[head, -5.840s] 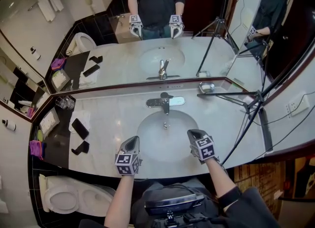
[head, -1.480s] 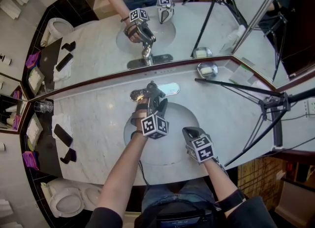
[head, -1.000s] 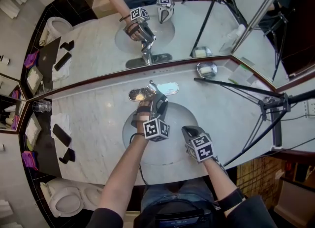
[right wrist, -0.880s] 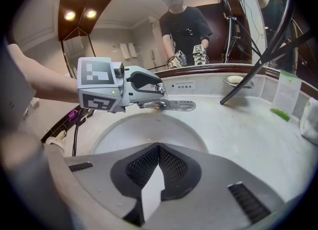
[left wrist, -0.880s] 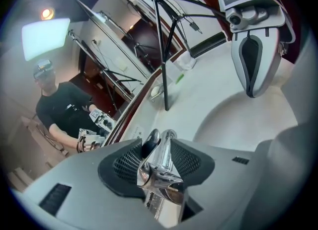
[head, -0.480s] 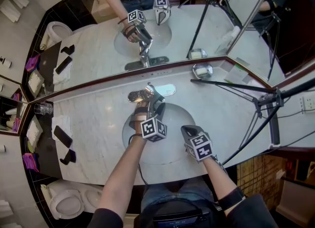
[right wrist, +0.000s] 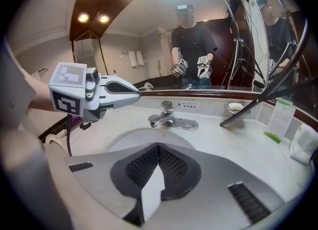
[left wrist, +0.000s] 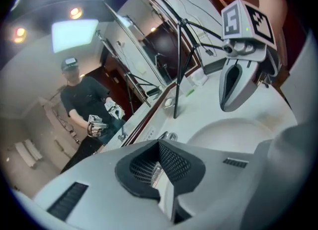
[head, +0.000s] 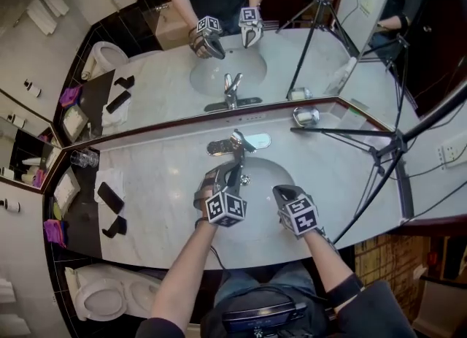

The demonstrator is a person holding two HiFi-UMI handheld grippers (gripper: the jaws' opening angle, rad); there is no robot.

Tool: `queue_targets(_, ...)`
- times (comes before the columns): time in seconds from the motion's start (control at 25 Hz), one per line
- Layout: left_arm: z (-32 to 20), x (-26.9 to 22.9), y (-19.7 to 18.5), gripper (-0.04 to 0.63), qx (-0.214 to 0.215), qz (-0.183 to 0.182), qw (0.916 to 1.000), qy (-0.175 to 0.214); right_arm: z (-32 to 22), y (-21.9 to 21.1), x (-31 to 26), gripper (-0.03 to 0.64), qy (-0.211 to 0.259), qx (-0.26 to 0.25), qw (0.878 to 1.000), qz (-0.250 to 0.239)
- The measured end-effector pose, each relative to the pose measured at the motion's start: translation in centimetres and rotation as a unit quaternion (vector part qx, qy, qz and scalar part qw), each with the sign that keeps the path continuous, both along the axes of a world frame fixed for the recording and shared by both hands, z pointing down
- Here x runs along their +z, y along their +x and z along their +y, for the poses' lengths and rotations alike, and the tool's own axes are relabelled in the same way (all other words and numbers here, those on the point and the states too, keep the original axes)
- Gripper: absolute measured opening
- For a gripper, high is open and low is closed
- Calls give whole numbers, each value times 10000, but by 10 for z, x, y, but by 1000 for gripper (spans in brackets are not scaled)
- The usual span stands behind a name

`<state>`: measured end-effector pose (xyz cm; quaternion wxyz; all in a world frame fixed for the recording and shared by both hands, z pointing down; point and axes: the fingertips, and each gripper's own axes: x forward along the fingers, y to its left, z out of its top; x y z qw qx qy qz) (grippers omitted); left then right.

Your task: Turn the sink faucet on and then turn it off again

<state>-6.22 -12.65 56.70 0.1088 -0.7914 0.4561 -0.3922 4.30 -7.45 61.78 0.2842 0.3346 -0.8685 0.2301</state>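
Note:
The chrome faucet [head: 235,147] stands at the back of the white sink basin [head: 255,172]; in the right gripper view the faucet [right wrist: 169,118] shows no stream under its spout. My left gripper [head: 217,178] hangs over the basin's left part, short of the faucet and off it. Its jaws have just closed and nothing is between them; in its own view the left gripper [left wrist: 158,146] has its pads together, with the faucet [left wrist: 168,135] just beyond. My right gripper [head: 284,192] hovers over the basin's right part, shut and empty, as the right gripper [right wrist: 159,150] shows in its own view.
A black tripod [head: 350,136] leans over the counter at the right, beside a soap dish [head: 305,116]. On the left are a glass [head: 85,158] and a dark phone [head: 111,196] on a towel. The mirror runs along the counter's back; a toilet [head: 98,296] sits lower left.
The left gripper has let go of the faucet handle, drawn back toward me and up, and closed its jaws. The right gripper has risen slightly.

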Motion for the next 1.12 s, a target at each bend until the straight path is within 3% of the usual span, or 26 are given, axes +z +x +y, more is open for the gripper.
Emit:
queue_targets(0.24, 43, -40, -22, -6, -485, 967, 9941, -72, 4, 3, -17, 18, 239, -55, 9997, 65)
queue_targets(0.52, 92, -43, -49, -6, -827, 2300, 9685, -479, 15, 9, -30, 18, 369, -2, 9992, 122)
queue_targets(0.68, 119, -44, -69, -6, -1077, 2668, 9559, -595, 19, 9, -30, 18, 424, 5, 9991, 96)
queue_targets(0.88, 147, -41, -101, -6, -1595, 3166, 9331, -603, 26, 9, -40, 18, 477, 36, 9988, 64)
queue_targets(1.12, 170, -29, -116, -6, -1857, 3444, 9175, -712, 35, 14, -44, 18, 527, 33, 9986, -7)
